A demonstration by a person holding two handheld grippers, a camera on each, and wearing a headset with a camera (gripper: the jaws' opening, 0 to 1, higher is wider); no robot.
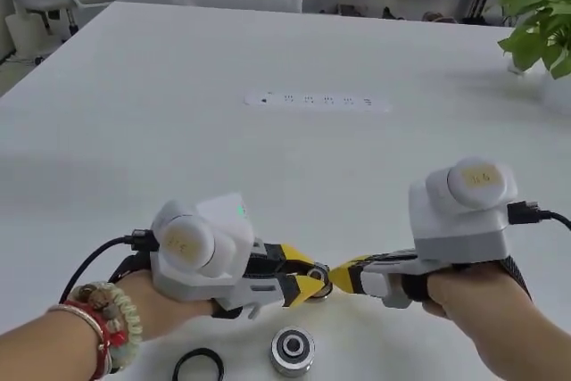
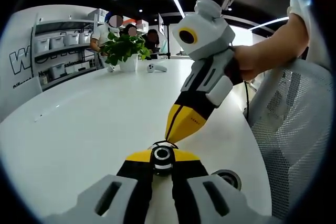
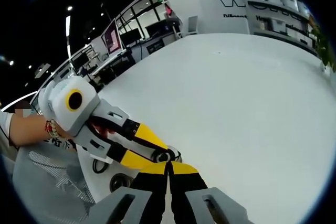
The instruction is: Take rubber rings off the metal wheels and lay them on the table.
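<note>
Little wheel (image 2: 161,157) pinched from both sides, bottom middle.
Left tool (image 1: 308,281) clamps the wheel; right tool (image 1: 342,278), tips together, nips its edge. A hard tug could pop it loose.

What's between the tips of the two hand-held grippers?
A small metal wheel, clamped in the left hand-held gripper, with the right hand-held gripper touching it; clearest in the left gripper view.

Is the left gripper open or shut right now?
Shut: the left gripper has both yellow jaw tips clamped on the small wheel between them.
</note>
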